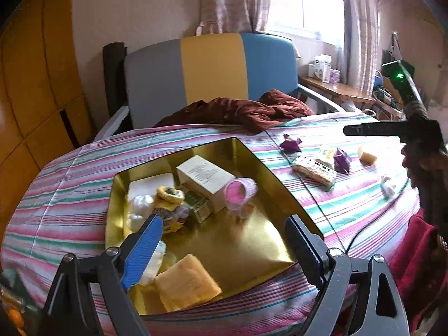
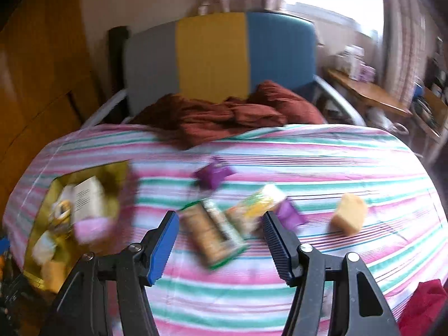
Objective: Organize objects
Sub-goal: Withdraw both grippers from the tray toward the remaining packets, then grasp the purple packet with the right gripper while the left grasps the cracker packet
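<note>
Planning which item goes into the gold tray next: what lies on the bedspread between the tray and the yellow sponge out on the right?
In the left wrist view, two purple paper stars and two snack packets lie between the gold tray and the yellow sponge.

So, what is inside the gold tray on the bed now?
The gold tray holds a white printed box, a pink cup, a yellow sponge, a flat white box and small wrapped items. The left gripper's finger covers some of these.

Purple stars point(image 1: 291, 143) – two; yellow sponges point(image 1: 187, 282) – two; snack packets point(image 1: 314, 170) – two.
</note>
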Tool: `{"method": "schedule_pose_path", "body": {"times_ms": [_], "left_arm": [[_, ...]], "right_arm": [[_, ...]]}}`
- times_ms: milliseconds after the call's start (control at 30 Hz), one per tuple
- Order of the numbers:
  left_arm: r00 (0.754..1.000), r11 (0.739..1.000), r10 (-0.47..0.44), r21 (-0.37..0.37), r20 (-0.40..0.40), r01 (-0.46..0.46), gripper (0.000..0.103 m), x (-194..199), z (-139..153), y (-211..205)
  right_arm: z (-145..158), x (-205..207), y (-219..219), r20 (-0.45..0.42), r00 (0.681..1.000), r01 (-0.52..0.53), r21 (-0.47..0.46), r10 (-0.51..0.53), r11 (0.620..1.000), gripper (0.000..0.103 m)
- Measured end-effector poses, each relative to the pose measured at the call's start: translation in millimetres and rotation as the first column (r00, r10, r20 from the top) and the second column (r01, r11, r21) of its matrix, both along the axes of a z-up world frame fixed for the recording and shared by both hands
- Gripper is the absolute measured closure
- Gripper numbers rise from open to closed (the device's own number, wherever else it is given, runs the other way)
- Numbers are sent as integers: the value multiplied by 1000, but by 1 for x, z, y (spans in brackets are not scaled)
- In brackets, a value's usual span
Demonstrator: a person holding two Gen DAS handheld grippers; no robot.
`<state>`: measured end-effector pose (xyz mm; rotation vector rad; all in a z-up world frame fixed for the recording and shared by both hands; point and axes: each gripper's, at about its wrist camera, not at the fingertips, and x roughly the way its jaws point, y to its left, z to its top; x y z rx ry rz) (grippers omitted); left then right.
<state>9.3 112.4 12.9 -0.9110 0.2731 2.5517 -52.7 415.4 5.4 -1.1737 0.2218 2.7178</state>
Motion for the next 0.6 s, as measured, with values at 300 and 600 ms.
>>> {"method": "schedule_pose_path", "body": {"times_ms": [300, 600], "left_arm": [[996, 997, -81, -12, 42, 82, 14, -13, 1, 38], [972, 984, -178, 41, 151, 173, 15, -47, 3, 107]], "right_arm": [[-37, 10, 94, 56, 958, 287, -183, -282, 940, 40], [-49, 15, 107, 103, 945, 326, -280, -310, 903, 40]]}}
